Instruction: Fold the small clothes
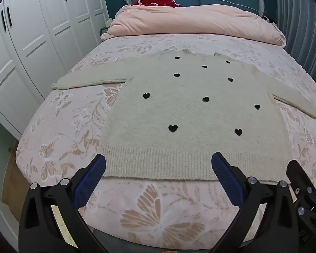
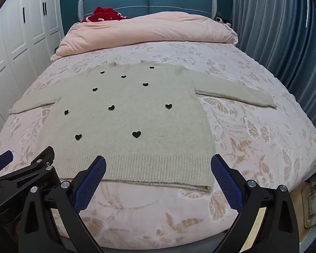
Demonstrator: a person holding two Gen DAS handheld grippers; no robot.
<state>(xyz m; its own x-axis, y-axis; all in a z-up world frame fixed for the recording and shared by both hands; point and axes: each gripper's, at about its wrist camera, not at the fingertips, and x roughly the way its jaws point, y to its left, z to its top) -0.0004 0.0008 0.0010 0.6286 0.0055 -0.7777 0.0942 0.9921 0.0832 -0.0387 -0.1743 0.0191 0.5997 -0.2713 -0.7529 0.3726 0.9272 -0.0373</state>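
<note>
A beige knit sweater (image 1: 179,109) with small black hearts lies flat on the bed, both sleeves spread sideways, ribbed hem nearest me. It also shows in the right wrist view (image 2: 126,122). My left gripper (image 1: 158,162) is open and empty, held above the hem near the bed's foot. My right gripper (image 2: 158,162) is open and empty, over the hem's right part. The right gripper's body shows at the right edge of the left wrist view (image 1: 303,181); the left gripper's body shows at the left of the right wrist view (image 2: 25,177).
The bed (image 1: 158,210) has a pink floral butterfly cover. A folded pink duvet (image 1: 196,21) and red cloth (image 1: 158,0) lie at the head. White wardrobes (image 1: 31,42) stand left, blue curtains (image 2: 284,31) right.
</note>
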